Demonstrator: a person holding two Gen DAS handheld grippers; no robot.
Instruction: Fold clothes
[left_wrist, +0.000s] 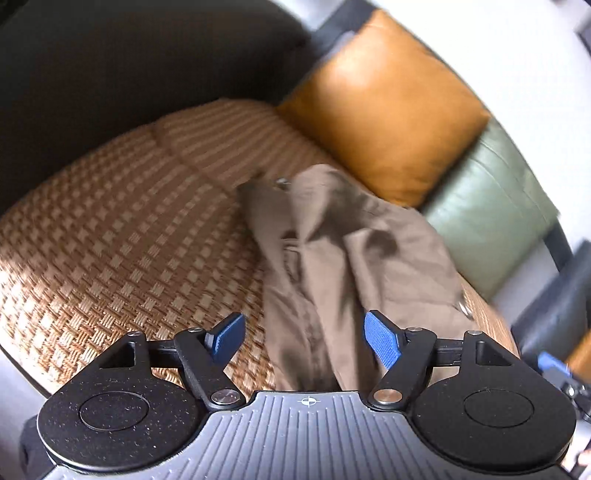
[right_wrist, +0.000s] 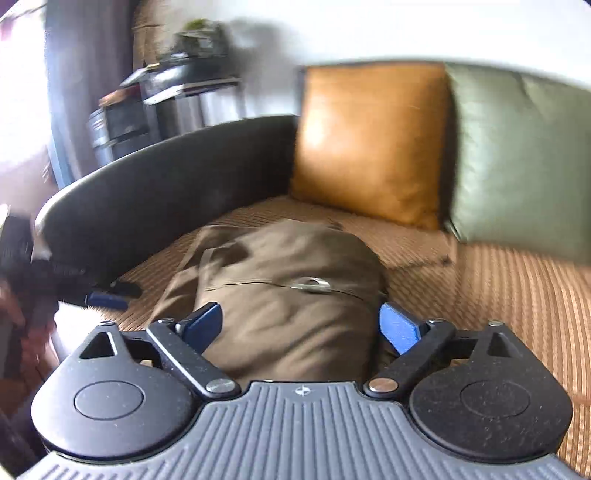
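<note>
A brown garment (left_wrist: 332, 258), bunched and partly folded, lies on the woven mat (left_wrist: 110, 240) of a sofa seat. It has a metal fastener (right_wrist: 314, 285) on top. My left gripper (left_wrist: 304, 341) hovers open over the garment's near end, its blue pads (left_wrist: 382, 343) apart and not pressing the cloth. My right gripper (right_wrist: 301, 326) is open wide, with the brown garment (right_wrist: 280, 295) lying between and below its blue pads (right_wrist: 400, 328). A blurred blue tip of the other gripper (right_wrist: 107, 300) shows at the left of the right wrist view.
An orange cushion (right_wrist: 369, 140) and a green cushion (right_wrist: 524, 155) lean on the sofa back. A dark curved armrest (right_wrist: 166, 184) bounds the seat on one side. Shelves with clutter (right_wrist: 177, 92) stand behind it. Bare mat (right_wrist: 498, 295) stretches beside the garment.
</note>
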